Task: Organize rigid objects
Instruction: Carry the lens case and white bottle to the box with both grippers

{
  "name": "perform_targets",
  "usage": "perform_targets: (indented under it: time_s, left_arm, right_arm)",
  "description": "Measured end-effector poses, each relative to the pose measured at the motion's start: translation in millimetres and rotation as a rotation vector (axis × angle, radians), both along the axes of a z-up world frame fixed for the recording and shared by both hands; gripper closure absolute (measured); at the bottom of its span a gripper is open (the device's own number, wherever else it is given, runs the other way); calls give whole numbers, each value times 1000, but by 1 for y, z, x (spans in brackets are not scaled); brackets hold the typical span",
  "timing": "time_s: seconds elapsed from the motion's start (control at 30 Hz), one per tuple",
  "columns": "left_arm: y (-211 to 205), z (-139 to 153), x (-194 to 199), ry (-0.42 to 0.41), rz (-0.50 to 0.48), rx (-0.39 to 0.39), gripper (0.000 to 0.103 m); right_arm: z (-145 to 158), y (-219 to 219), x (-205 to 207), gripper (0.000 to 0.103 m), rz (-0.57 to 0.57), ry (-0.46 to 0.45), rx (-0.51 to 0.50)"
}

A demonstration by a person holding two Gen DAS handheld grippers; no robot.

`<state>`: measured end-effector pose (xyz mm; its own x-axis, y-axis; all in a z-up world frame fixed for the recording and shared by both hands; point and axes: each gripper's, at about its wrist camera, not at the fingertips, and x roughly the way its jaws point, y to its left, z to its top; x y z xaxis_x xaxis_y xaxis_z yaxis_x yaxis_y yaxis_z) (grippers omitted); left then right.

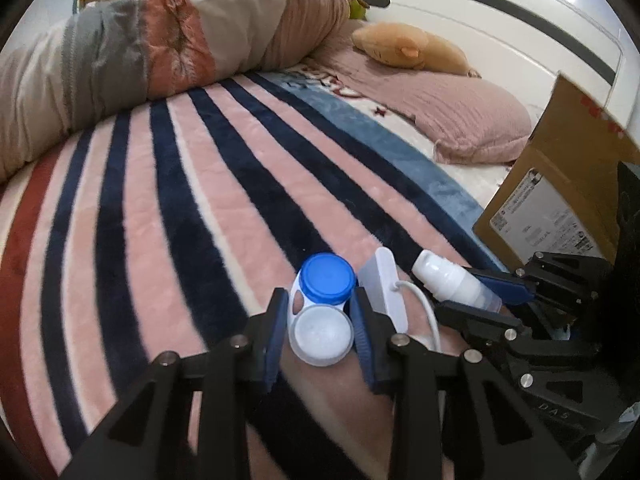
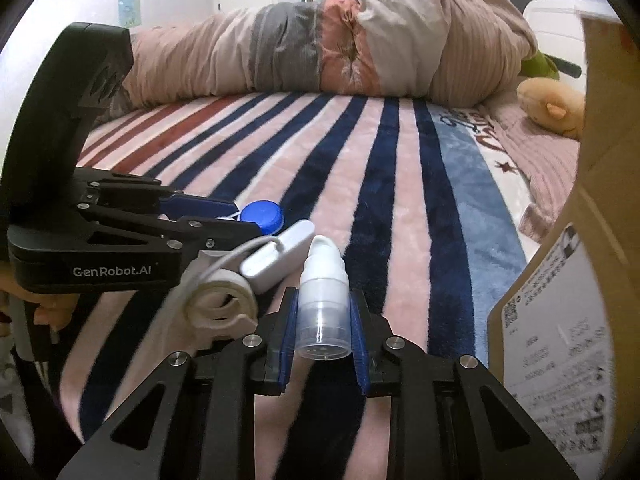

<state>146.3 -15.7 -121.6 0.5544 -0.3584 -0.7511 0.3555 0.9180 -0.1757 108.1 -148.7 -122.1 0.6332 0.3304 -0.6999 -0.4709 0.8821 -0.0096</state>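
Observation:
My left gripper (image 1: 320, 320) is shut on a contact lens case (image 1: 322, 308) with one blue cap and one white cap, low over the striped blanket. My right gripper (image 2: 323, 322) is shut on a small white pump bottle (image 2: 323, 300) with a clear cap. In the left wrist view the right gripper (image 1: 480, 294) holds the bottle (image 1: 452, 280) just right of the case. A white charger (image 1: 386, 288) with its cable lies on the blanket between the two grippers; it also shows in the right wrist view (image 2: 276, 258), next to the coiled cable (image 2: 220, 304). The left gripper (image 2: 236, 222) appears at left there.
A cardboard box (image 1: 568, 184) with a shipping label stands on the bed at the right, also in the right wrist view (image 2: 576, 280). A rolled duvet (image 2: 320, 48) lies across the far side. A pink pillow (image 1: 464, 116) and a plush toy (image 1: 408, 46) sit near the headboard.

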Motion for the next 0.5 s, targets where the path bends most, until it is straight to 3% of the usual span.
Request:
perform_targets:
  time_s: [0.23, 0.5]
  left_arm:
    - [13, 41, -32, -71, 53, -22, 74]
    - [-3, 118, -82, -197, 60, 26, 74]
  right_arm:
    - [37, 5, -30, 83, 32, -70, 21]
    - [100, -13, -69, 83, 61, -189, 105]
